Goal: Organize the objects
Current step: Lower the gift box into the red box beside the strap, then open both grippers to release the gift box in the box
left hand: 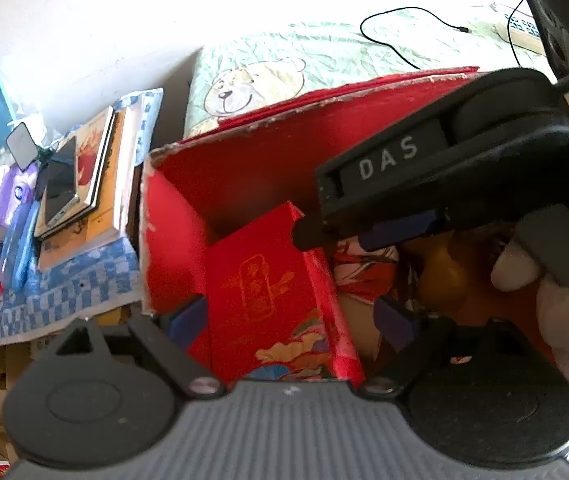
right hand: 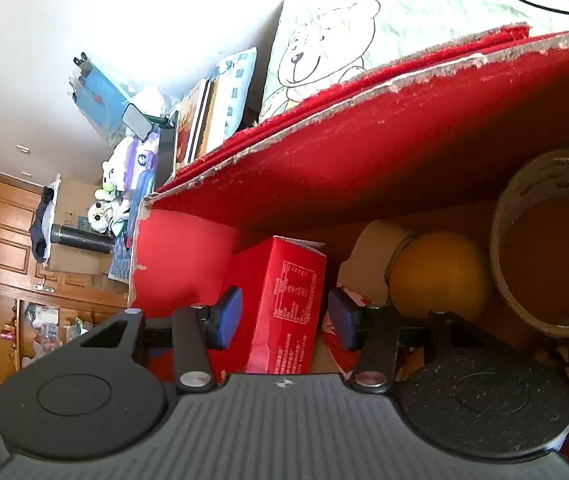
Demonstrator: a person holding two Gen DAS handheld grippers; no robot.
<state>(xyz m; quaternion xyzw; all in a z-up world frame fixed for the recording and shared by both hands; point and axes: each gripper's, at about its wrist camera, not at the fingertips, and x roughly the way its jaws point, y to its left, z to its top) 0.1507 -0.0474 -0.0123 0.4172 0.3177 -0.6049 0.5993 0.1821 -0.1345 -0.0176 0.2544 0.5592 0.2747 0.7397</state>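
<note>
Both grippers reach into a big red storage box with a small red carton standing inside it.

Left wrist view: the left gripper (left hand: 290,320) has its blue pads spread either side of the small red carton (left hand: 268,292), not touching it, in the big red box (left hand: 180,240); the right gripper (left hand: 368,232) enters from the right. Right wrist view: the right gripper (right hand: 284,316) is parted around the same carton (right hand: 284,300); to its right lie an orange ball (right hand: 440,276) and a tape roll (right hand: 548,244).
</note>
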